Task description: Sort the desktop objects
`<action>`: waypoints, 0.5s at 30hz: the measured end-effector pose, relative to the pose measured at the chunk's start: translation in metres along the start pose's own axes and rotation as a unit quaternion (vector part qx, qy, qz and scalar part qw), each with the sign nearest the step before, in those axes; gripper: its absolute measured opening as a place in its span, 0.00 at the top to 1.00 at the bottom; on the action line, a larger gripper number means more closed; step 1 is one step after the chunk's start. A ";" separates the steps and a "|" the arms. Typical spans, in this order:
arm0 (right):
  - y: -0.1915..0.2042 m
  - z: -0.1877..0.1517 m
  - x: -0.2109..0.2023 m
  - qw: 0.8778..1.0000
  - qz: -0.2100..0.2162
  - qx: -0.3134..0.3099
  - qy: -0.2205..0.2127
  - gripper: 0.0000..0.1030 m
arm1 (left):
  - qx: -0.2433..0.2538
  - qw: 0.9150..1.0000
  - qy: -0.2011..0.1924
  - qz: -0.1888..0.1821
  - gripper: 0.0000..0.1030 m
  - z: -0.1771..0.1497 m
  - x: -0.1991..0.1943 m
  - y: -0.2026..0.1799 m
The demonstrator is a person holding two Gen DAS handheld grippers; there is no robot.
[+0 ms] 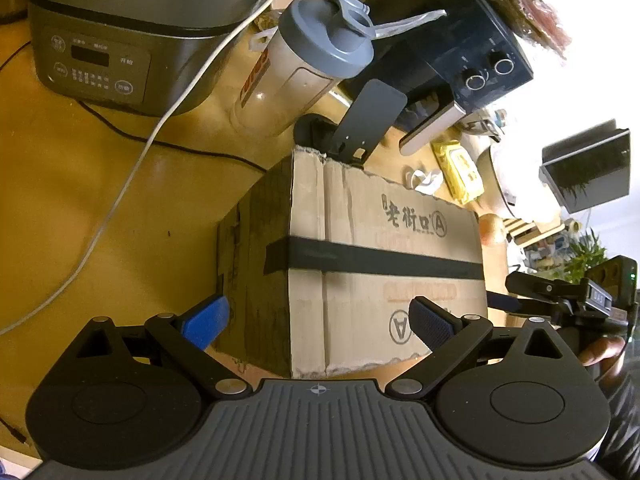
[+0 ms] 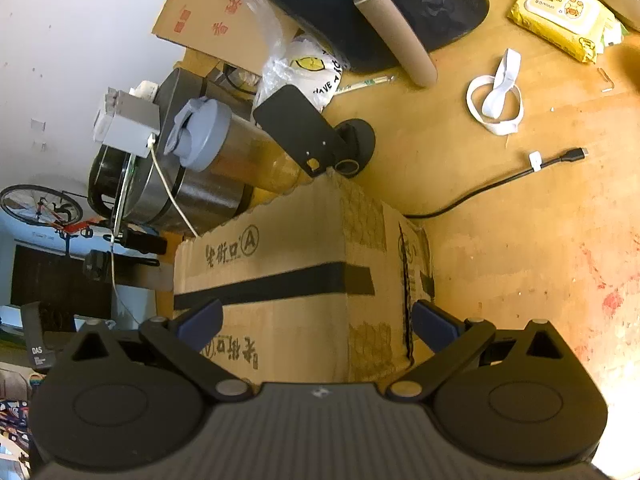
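Left claw [image 1: 320, 322] spread wide, blue pads flanking near corner of cardboard box [image 1: 384, 264], gripping nothing. Right claw [image 2: 318, 322] likewise agape at same box [image 2: 300, 280]. Box upright on wooden bench [image 2: 520, 240], black tape across; shaker bottle [image 1: 304, 64] and phone stand [image 1: 368, 120] just behind.

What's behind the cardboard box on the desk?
Behind the cardboard box stand a black phone stand and a grey-lidded shaker bottle. The box hides the bottle's base.
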State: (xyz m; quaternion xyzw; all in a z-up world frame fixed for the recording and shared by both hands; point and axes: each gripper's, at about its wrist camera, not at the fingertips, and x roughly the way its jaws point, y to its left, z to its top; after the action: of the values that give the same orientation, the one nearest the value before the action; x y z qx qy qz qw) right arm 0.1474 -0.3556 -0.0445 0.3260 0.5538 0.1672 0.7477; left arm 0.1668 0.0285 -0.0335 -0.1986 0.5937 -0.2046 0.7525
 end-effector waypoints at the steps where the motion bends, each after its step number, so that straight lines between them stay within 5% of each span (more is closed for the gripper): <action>1: 0.000 -0.001 -0.001 1.000 0.000 -0.001 0.000 0.00 | 0.000 1.000 0.000 0.000 0.04 -0.001 0.000 0.000; 15: 0.003 -0.028 -0.011 1.000 0.008 -0.010 0.009 0.00 | 0.009 1.000 0.003 -0.004 0.04 -0.024 -0.009 -0.005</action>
State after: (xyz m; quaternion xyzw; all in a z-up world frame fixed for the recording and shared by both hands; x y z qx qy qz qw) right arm 0.1180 -0.3515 -0.0392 0.3216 0.5558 0.1814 0.7448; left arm 0.1408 0.0280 -0.0288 -0.1938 0.5934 -0.2134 0.7516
